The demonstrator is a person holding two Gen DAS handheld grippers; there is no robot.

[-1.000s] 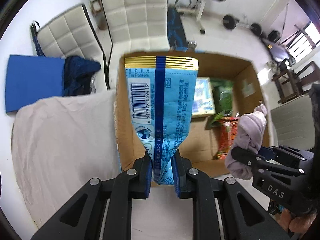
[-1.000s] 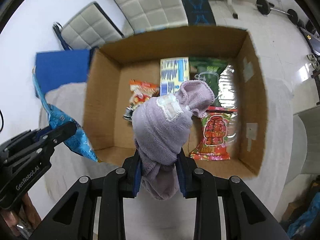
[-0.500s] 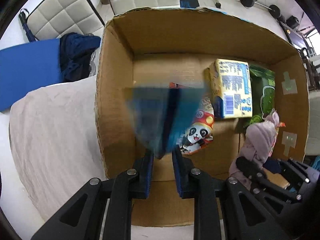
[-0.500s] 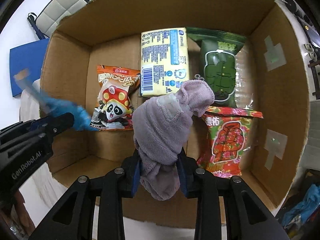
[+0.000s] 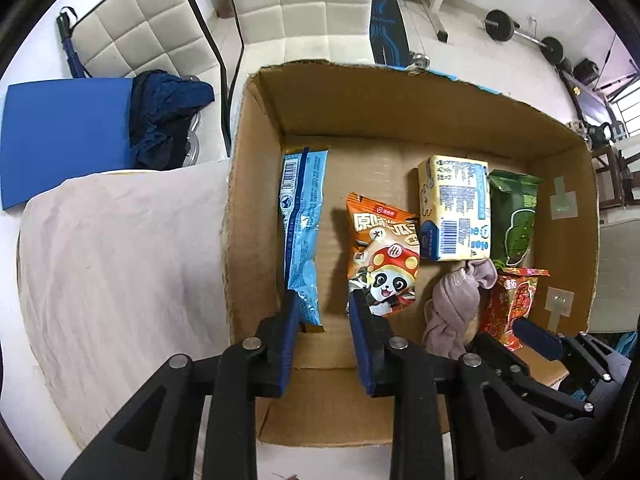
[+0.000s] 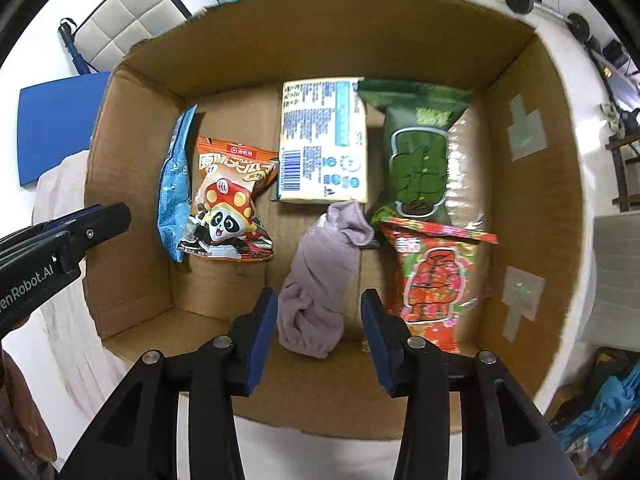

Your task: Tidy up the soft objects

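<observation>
Inside the cardboard box [image 5: 256, 200], the blue snack packet [image 5: 302, 232] lies along the left wall, its near end just beside the left pad of the left gripper [image 5: 324, 320], whose jaws are opening with nothing clamped. To its right sit the orange panda packet [image 5: 380, 256], a yellow packet [image 5: 454, 208], a green packet [image 5: 514, 216] and a red packet [image 5: 512, 304]. The lilac cloth [image 6: 320, 276] lies on the box floor between the spreading jaws of the right gripper [image 6: 318, 328], free of both pads, its far end touching the yellow packet.
</observation>
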